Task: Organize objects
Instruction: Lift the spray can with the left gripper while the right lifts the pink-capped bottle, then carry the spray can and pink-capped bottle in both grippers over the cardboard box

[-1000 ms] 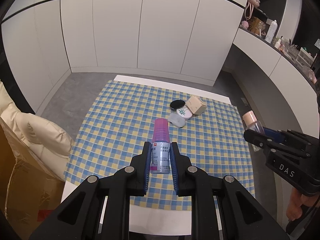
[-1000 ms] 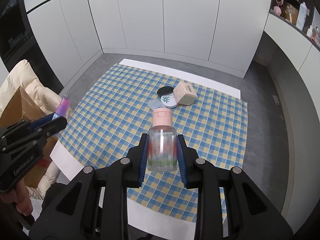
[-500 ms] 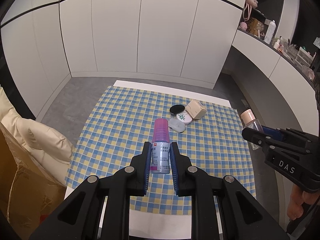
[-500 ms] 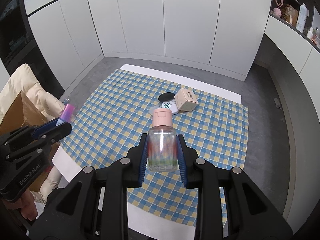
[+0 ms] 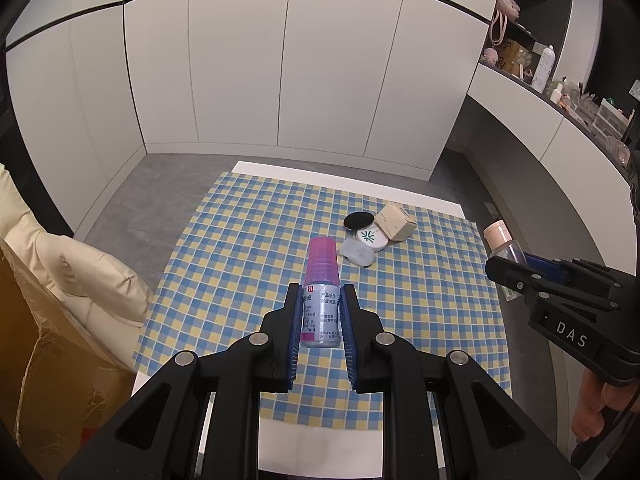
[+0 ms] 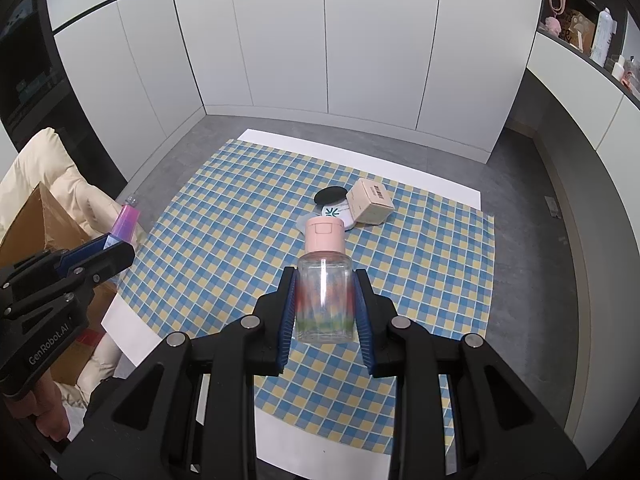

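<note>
Pink-capped clear bottle (image 6: 325,294): pinched in your right tool (image 6: 325,304). Magenta-capped small bottle (image 5: 321,300): pinched in your left tool (image 5: 321,312), above the checked tabletop (image 5: 420,300).

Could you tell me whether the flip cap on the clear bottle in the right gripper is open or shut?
Shut: the pink cap sits flat on the clear bottle, its lid not lifted.

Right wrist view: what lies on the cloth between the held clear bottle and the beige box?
The white round compact, partly hidden behind the clear bottle and its pink cap, touching the beige box.
</note>
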### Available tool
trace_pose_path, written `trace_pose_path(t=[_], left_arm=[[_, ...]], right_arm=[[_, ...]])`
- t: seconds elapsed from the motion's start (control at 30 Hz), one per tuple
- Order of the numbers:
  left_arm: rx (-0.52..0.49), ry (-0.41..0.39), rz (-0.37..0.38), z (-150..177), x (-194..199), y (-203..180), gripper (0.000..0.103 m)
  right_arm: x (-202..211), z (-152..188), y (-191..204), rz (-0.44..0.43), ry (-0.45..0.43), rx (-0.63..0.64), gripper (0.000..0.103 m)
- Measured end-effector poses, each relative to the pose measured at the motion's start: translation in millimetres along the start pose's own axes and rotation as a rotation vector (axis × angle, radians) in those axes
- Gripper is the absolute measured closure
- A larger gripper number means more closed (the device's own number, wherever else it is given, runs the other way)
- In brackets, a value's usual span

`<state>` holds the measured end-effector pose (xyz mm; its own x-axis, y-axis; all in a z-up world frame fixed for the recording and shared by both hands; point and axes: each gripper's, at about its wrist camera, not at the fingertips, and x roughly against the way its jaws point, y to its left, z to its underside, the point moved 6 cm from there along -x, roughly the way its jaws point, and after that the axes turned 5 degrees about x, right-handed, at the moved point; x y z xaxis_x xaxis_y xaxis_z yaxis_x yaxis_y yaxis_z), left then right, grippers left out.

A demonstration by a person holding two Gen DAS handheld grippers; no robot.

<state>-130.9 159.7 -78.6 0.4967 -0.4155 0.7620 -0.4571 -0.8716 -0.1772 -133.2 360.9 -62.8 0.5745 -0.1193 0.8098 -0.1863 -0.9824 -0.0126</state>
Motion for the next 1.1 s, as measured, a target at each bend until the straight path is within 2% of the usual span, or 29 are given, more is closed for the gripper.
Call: trace_pose_path(t=[1.1], left_arm=[[0.102, -0.040, -0.089, 5, 27, 78, 0.085]], right_arm=[[-13, -20, 81, -0.072, -0.015, 0.123, 0.075]])
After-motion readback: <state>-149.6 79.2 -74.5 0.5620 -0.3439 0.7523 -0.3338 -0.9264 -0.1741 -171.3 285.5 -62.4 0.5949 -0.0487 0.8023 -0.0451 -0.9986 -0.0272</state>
